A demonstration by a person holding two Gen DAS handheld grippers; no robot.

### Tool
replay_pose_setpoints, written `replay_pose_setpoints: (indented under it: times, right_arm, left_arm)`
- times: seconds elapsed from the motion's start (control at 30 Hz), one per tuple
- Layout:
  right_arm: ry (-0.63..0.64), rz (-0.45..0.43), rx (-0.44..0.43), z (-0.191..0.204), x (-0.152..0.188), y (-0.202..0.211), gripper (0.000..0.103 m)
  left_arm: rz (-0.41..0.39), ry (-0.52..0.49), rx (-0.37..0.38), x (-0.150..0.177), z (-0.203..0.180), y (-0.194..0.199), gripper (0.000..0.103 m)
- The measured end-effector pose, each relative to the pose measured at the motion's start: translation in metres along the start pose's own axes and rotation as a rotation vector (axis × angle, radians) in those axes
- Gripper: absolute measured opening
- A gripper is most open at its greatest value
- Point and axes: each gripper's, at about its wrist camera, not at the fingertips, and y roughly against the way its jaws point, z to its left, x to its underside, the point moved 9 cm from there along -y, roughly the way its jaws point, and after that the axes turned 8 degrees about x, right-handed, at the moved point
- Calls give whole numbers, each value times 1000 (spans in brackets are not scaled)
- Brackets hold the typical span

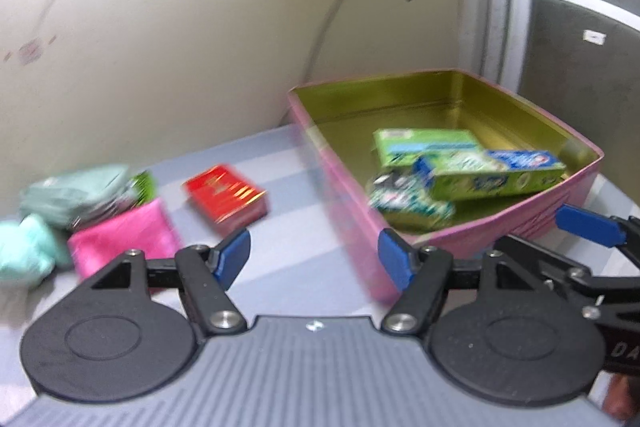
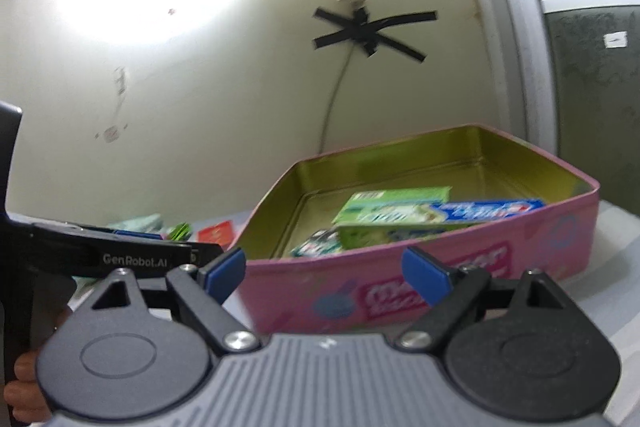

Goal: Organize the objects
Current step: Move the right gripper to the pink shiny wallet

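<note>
both hand-held grippers hold nothing: the left hand-held gripper (image 1: 314, 259) has its jaws partly apart over the table (image 1: 288, 187), and the right hand-held gripper (image 2: 324, 269) is spread wide. the pink tin (image 1: 352, 211) holds green boxes (image 1: 424, 147); a red box (image 1: 226, 201) and pink pouch (image 1: 124, 235) lie left of it.

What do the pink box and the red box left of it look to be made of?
Pink box: probably thin metal tin, with a glossy gold inside that reflects and a rolled rim, printed pink outside. Red box: likely glossy printed cardboard with gold foil marks; blur leaves that open.
</note>
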Motion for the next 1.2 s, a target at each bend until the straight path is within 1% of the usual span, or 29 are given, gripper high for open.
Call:
replay_pose_setpoints:
  times: [0.27, 0.4, 0.5, 0.67, 0.73, 0.8, 0.83, 0.93, 1.03, 1.1, 1.2]
  right_arm:
    - [94, 69, -87, 61, 29, -2, 89]
    - [140, 106, -127, 87, 43, -5, 89]
    - [165, 148, -160, 105, 54, -9, 89]
    - [225, 214, -206, 140, 69, -22, 89]
    - [270, 225, -216, 159, 71, -30, 89]
    - [306, 223, -233, 178, 69, -40, 89]
    - [318, 218, -248, 188, 67, -46, 90]
    - [335, 200, -267, 212, 56, -70, 91]
    - [296, 204, -266, 226, 43, -102, 91]
    - [264, 217, -261, 229, 36, -124, 90]
    - [202, 245, -259, 228, 29, -152, 81]
  left_arm:
    - [54, 81, -121, 41, 65, 14, 72]
    - [65, 118, -164, 60, 99, 22, 72]
    - [66, 150, -215, 75, 131, 31, 72]
    - [50, 303, -278, 95, 188, 47, 72]
    - [10, 356, -271, 98, 202, 53, 73]
    - [-5, 386, -308, 100, 213, 59, 73]
    - [-13, 396, -311, 101, 217, 61, 73]
    - [-22, 436, -284, 103, 223, 63, 73]
    - [-21, 440, -277, 102, 222, 63, 74]
    - [-19, 438, -268, 100, 220, 59, 77]
    - [-17, 440, -254, 100, 221, 58, 77]
